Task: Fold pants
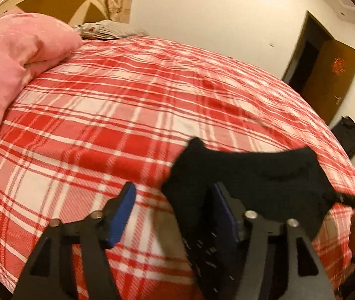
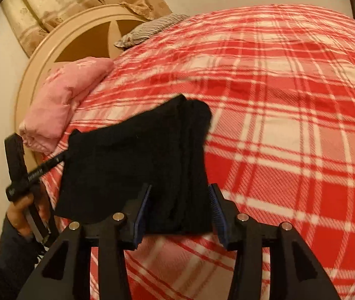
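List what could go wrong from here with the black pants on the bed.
1. The right gripper stands open with an edge of the folded black pants between its pads; pulling back carelessly may snag and undo the fold.
2. The left gripper is open too, its right finger against the cloth, so it could drag a layer askew.
3. The bundle lies near the edge of the plaid bedspread and might slip off.

pants (image 2: 137, 155) near edge: hidden behind the right gripper (image 2: 180, 210) fingers
pants in left wrist view: right part covers the left gripper (image 1: 175, 212) right finger's tip
left hand (image 2: 24, 212): partly cut off at the left edge
door (image 1: 327, 75): blurred; red mark on it unreadable
dark bag (image 1: 349, 135): too blurred to tell
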### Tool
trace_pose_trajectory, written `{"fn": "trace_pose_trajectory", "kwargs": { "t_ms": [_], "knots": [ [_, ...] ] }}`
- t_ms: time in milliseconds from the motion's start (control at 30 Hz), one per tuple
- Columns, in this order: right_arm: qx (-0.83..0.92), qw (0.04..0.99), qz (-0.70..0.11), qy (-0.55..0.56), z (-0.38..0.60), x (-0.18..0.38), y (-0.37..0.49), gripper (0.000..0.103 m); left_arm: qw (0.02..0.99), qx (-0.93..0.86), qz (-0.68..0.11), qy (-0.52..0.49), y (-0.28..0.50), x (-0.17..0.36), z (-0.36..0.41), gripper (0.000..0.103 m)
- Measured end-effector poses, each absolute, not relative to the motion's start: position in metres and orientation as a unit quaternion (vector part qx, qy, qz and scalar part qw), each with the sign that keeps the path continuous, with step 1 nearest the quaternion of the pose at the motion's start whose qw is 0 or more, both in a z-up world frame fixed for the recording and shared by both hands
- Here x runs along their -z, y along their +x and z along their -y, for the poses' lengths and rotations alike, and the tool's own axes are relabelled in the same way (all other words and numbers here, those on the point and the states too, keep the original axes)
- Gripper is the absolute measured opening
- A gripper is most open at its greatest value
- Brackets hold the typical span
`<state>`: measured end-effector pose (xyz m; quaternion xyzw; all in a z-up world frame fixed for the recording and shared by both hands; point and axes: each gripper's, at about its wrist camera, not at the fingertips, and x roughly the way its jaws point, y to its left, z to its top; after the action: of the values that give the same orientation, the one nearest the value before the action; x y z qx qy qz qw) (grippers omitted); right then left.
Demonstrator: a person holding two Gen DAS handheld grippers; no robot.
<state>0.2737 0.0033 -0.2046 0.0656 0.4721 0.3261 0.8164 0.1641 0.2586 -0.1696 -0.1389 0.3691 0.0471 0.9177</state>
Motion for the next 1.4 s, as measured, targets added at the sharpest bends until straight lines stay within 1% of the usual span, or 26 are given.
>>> {"fn": "trace_pose_trajectory", "kwargs": {
  "t_ms": [33, 67, 133, 200, 300, 433, 633, 733, 833, 1033, 1233, 1300, 1400],
  "knots": [
    [-0.323, 0.817, -0.473, 0.072, -0.001, 0.207, 0.274, 0.058, 0.916, -0.054, -0.372, -0.141, 0.168, 0.173, -0.261, 0.072],
    [-0.321, 0.815, -0.476, 0.080, 0.002, 0.210, 0.276, 0.060, 0.912, -0.057, -0.379, -0.147, 0.171, 0.178, -0.263, 0.074],
    [-0.323, 0.812, -0.478, 0.096, 0.005, 0.214, 0.280, 0.060, 0.907, -0.060, -0.387, -0.151, 0.174, 0.186, -0.264, 0.074],
    [-0.323, 0.813, -0.475, 0.095, 0.005, 0.214, 0.280, 0.060, 0.910, -0.066, -0.382, -0.148, 0.171, 0.187, -0.263, 0.079],
    [-0.320, 0.818, -0.471, 0.087, 0.004, 0.213, 0.279, 0.060, 0.910, -0.077, -0.383, -0.136, 0.168, 0.185, -0.261, 0.082],
    [-0.316, 0.820, -0.469, 0.084, 0.005, 0.212, 0.278, 0.061, 0.914, -0.089, -0.383, -0.106, 0.162, 0.177, -0.251, 0.082],
    [-0.298, 0.834, -0.461, 0.060, 0.003, 0.205, 0.271, 0.063, 0.917, -0.085, -0.377, -0.101, 0.149, 0.168, -0.245, 0.082],
    [-0.286, 0.836, -0.465, 0.055, 0.003, 0.208, 0.273, 0.070, 0.918, -0.082, -0.378, -0.087, 0.144, 0.166, -0.238, 0.082],
    [-0.273, 0.841, -0.464, 0.059, 0.008, 0.202, 0.267, 0.070, 0.917, -0.078, -0.380, -0.092, 0.138, 0.165, -0.235, 0.082],
    [-0.249, 0.886, -0.392, -0.001, 0.010, 0.157, 0.216, 0.070, 0.928, -0.064, -0.355, -0.089, 0.112, 0.144, -0.217, 0.082],
    [-0.258, 0.907, -0.332, -0.014, 0.014, 0.121, 0.167, 0.070, 0.940, -0.040, -0.331, -0.071, 0.094, 0.120, -0.193, 0.083],
    [-0.255, 0.913, -0.317, -0.020, 0.014, 0.112, 0.156, 0.070, 0.945, -0.031, -0.320, -0.064, 0.088, 0.111, -0.185, 0.087],
    [-0.251, 0.921, -0.297, -0.014, 0.017, 0.102, 0.143, 0.070, 0.951, -0.024, -0.302, -0.055, 0.077, 0.099, -0.175, 0.087]
  ]
}}
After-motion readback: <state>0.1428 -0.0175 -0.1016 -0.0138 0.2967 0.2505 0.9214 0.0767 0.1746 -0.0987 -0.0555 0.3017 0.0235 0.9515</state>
